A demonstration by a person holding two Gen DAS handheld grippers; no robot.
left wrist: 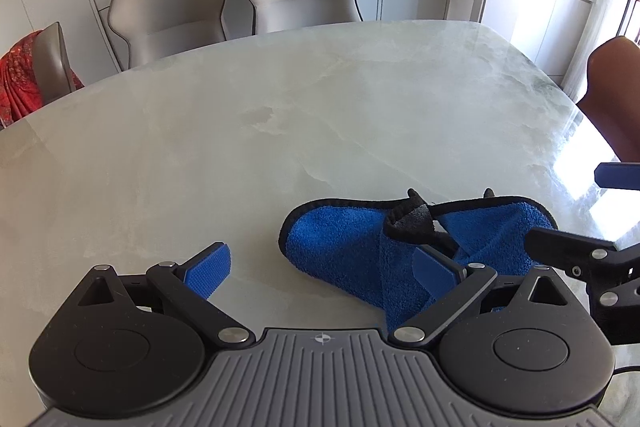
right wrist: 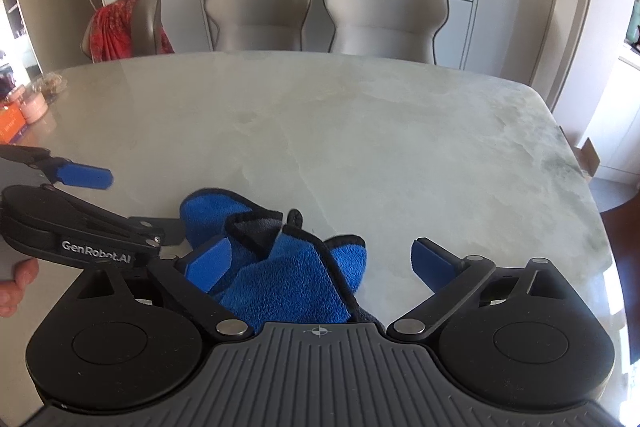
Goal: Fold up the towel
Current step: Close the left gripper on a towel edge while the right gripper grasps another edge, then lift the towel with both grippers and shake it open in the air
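Loads of bare counter [right wrist: 360,131] is seen beyond the towel [right wrist: 288,267], all the way to the two chairs [right wrist: 320,11] tucked against the far edge. The near strip is where it gets cramped: the towel is bunched up between both grippers. The left gripper [left wrist: 320,267] and right gripper [right wrist: 320,263] are spread wide and crowded side by side. A few jars [right wrist: 34,107] are parked at the far left edge.

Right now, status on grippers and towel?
Left gripper open, right gripper open. Crumpled blue towel with black trim unfolded on marble table. Nothing in the way.
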